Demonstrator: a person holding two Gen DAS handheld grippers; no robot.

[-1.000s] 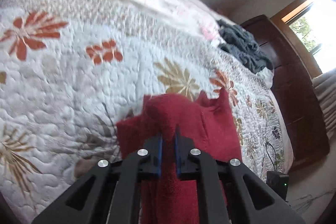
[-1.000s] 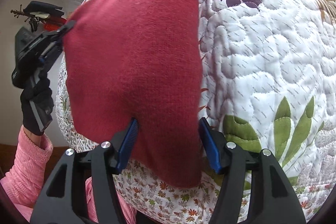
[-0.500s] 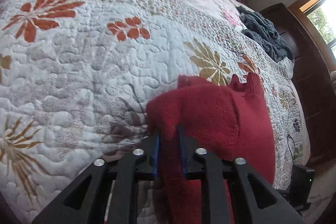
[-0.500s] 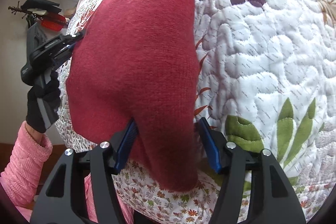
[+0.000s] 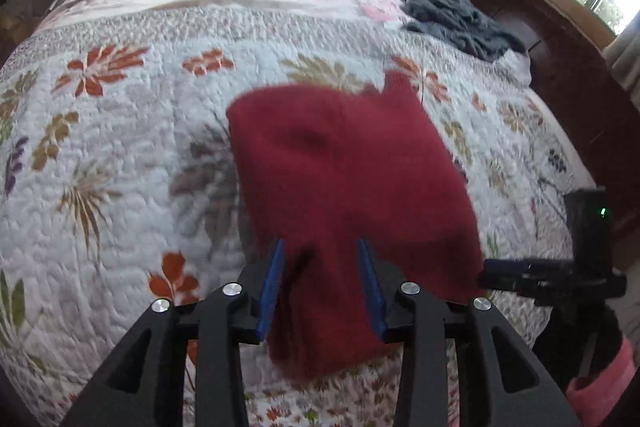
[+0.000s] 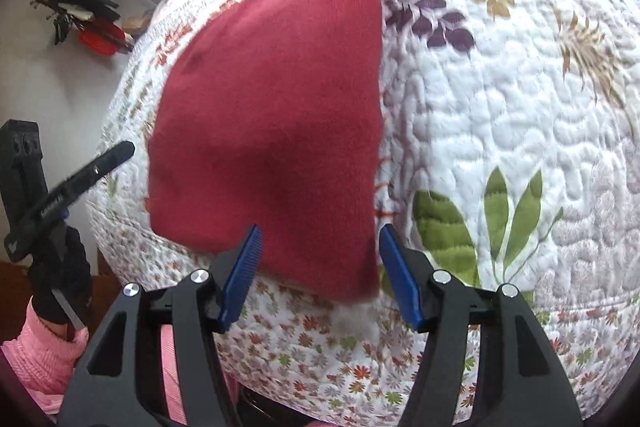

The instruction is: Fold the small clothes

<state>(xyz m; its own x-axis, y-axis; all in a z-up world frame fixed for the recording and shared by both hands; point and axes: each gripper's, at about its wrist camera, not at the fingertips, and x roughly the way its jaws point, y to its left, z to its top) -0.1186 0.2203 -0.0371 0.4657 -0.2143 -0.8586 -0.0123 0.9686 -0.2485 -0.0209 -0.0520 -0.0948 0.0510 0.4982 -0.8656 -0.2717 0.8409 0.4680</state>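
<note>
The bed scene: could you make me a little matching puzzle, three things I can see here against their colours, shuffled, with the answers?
Things:
1. small folded garment
2. crumpled clothes pile at the far side of the bed
3. sleeve of the person

Colours:
A. pink
B. dark red
C. grey-blue

Pairs: 1-B, 2-C, 3-A
</note>
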